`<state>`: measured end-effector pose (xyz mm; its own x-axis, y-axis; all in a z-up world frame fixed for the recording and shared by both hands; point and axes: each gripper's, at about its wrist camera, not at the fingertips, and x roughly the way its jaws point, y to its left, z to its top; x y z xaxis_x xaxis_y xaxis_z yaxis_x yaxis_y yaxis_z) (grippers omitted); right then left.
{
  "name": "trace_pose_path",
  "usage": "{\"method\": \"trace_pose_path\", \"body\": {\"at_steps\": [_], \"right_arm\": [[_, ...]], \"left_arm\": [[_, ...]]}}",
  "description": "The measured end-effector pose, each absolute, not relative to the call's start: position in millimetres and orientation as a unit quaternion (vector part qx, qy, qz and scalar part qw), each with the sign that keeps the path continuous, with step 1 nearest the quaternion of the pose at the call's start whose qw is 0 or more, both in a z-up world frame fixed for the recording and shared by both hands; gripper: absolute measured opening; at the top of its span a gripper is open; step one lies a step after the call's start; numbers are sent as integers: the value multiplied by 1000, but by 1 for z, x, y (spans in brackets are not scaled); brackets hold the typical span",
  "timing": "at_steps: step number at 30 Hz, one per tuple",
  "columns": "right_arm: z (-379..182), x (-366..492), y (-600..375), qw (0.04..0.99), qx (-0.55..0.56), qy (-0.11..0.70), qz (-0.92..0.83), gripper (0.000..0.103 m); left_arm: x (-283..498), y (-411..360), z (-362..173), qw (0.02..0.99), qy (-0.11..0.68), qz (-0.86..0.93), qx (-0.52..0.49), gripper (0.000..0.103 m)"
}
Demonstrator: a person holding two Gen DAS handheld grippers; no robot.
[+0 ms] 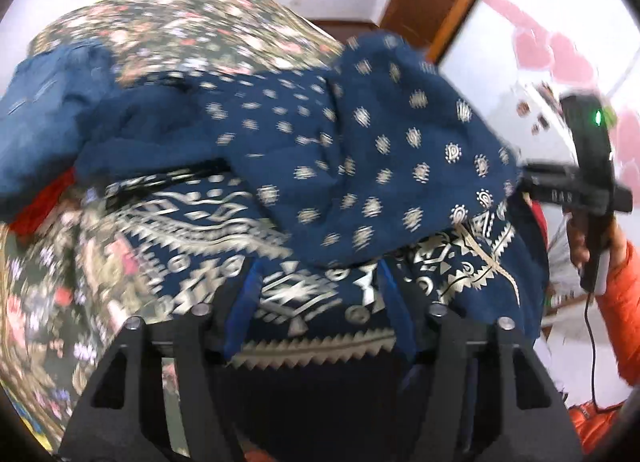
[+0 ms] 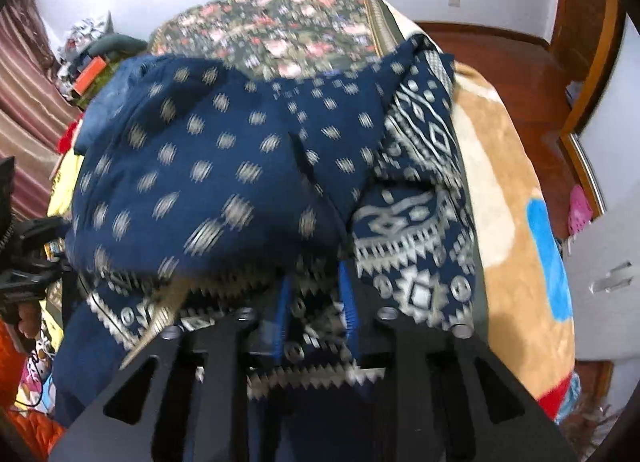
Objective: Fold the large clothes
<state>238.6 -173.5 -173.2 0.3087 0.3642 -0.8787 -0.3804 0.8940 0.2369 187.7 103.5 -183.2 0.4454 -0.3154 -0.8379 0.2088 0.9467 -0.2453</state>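
Navy cloth with pale woven-looking motifs fills both views: a large garment, soft and rumpled, heaped on a bed with a dark floral cover. Dotted medallions cover its upper folds, while bands of zigzags and diamonds run along the border. The left gripper stands well open, blue fingers spread to either side of the border fabric without pressing it. The right gripper is parted more narrowly, ridged blue pads flanking a bunch of the same border; whether they pinch it cannot be told. A plush tan blanket lies beside the garment
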Motion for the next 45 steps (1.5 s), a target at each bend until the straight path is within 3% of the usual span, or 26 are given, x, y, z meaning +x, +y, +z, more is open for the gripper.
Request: {"method": "trace_pose_path", "body": {"at_steps": [7, 11, 13, 24, 38, 45], "right_arm": [[-159, 238, -210, 826, 11, 530, 191, 34], [-151, 251, -225, 844, 29, 511, 159, 54], [-150, 260, -226, 847, 40, 507, 152, 59], [-172, 321, -227, 831, 96, 528, 144, 60], [-209, 392, -234, 804, 173, 549, 148, 60], [-218, 407, -209, 821, 117, 539, 150, 61]], "left_arm": [[176, 161, -168, 863, 488, -88, -91, 61], [182, 200, -165, 874, 471, -26, -117, 65], [187, 212, -167, 873, 468, -12, -139, 65], [243, 244, -202, 827, 484, -33, -285, 65], [310, 251, -254, 795, 512, -36, -323, 65], [331, 247, -262, 791, 498, -52, -353, 65]]}}
